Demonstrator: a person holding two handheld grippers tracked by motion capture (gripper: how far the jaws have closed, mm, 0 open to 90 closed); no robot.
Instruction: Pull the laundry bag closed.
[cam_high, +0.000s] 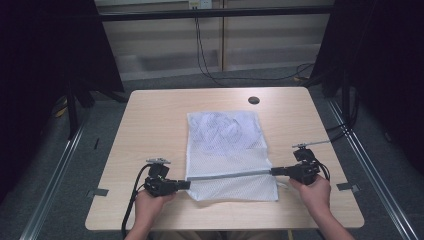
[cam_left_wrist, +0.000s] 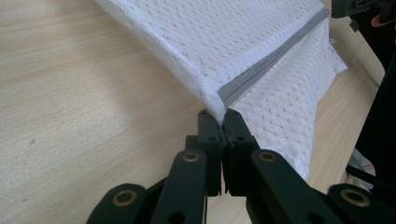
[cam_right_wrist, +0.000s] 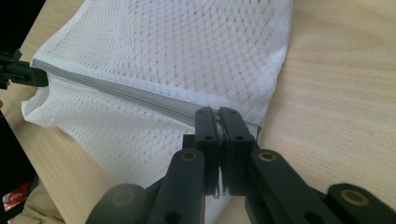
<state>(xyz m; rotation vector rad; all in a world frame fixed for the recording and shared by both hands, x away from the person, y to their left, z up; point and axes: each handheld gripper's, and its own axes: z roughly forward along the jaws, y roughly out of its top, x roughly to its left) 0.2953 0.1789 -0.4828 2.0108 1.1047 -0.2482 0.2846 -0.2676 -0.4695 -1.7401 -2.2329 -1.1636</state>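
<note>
At either end of the mesh bag's (cam_high: 227, 150) grey zipper (cam_high: 230, 174), my left gripper (cam_high: 186, 184) and right gripper (cam_high: 274, 171) pinch shut; overpulling could tear mesh.

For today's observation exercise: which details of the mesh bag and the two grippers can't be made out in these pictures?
- Mesh bag contents: high view, only a blurred shape through the mesh.
- Left gripper pads: left gripper view, hidden by the pinched corner.
- Zipper end: right gripper view, hidden inside the right gripper.
</note>
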